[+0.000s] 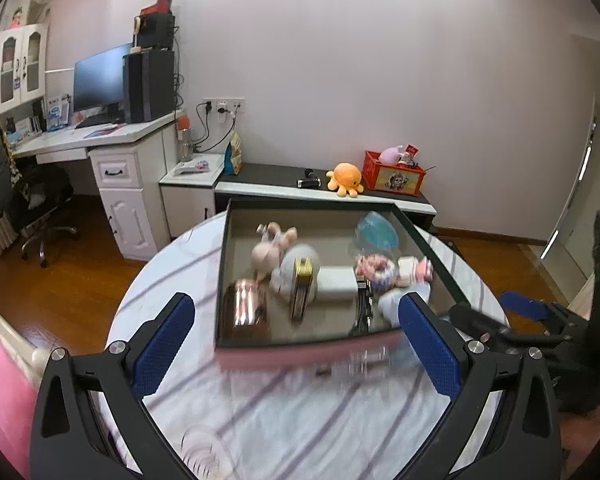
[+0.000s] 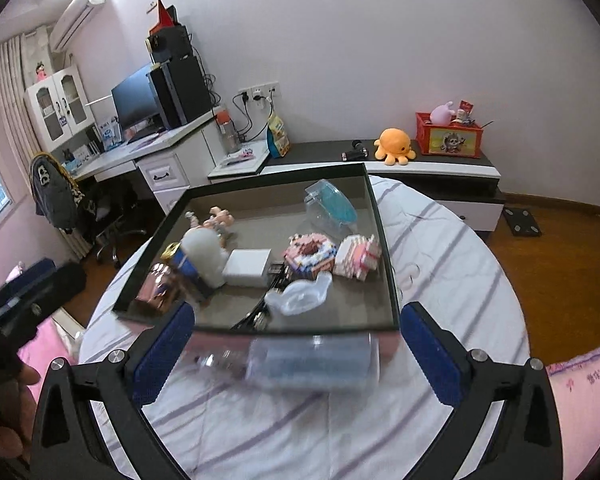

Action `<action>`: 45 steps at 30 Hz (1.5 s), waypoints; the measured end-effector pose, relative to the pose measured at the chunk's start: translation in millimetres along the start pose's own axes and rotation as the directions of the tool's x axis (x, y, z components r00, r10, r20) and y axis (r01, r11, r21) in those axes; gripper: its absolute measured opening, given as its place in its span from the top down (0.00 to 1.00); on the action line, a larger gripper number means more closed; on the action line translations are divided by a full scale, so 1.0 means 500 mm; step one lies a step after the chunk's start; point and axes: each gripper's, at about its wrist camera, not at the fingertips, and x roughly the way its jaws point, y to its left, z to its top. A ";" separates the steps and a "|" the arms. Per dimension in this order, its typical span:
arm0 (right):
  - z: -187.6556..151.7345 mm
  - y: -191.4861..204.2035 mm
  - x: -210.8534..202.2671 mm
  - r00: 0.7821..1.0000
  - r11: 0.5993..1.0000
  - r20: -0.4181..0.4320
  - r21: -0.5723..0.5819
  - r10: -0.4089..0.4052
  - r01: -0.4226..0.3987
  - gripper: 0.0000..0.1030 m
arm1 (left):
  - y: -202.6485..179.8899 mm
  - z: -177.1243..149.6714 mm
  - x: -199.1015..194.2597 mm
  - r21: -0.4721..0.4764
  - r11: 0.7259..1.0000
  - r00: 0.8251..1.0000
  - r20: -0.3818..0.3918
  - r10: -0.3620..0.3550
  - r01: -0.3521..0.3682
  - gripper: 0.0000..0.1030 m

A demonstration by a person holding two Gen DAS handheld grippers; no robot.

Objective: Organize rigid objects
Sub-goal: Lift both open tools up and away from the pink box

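Note:
A dark-rimmed tray [image 1: 222, 264] [image 2: 384, 240] with a pink front sits on a round striped table. It holds several items: a white charger block [image 1: 336, 282] [image 2: 247, 267], a gold-edged tin [image 1: 301, 292], a copper can [image 1: 246, 308], a brick donut [image 2: 310, 254], a blue clear case [image 1: 376, 232] [image 2: 332, 204], and small figures. A clear plastic bottle [image 2: 312, 364] [image 1: 364, 362] lies blurred on the table in front of the tray. My left gripper [image 1: 296, 344] is open above the tray's front edge. My right gripper [image 2: 298, 354] is open around the bottle, not touching it.
The round table [image 1: 260, 420] [image 2: 440, 280] has a white cloth with purple stripes. A glass object [image 1: 204, 452] sits at its near edge. A low cabinet with an orange plush octopus [image 1: 345, 179] and a red crate [image 1: 394, 176] stands behind; a desk is at left.

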 end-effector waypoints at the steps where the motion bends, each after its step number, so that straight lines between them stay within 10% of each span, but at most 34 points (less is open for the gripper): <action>1: -0.006 0.001 -0.012 1.000 1.000 0.005 0.006 -0.003 0.003 0.00 | 0.004 -0.012 -0.013 -0.003 1.000 1.000 -0.003 -0.003 0.003 0.00; 15: -0.079 0.045 -0.095 0.991 0.990 0.018 0.038 -0.136 0.135 0.00 | 0.077 -0.080 -0.059 -0.015 0.996 0.996 -0.041 -0.084 0.083 0.00; 28: -0.094 0.110 -0.089 0.991 0.993 0.054 0.020 -0.119 0.118 0.00 | 0.090 -0.064 -0.091 0.003 0.999 0.999 -0.022 0.032 -0.032 0.00; 45: -0.061 0.007 -0.065 0.998 0.998 0.047 -0.050 -0.039 0.042 0.00 | -0.029 -0.086 -0.013 -0.012 0.987 0.984 -0.068 0.162 -0.163 0.00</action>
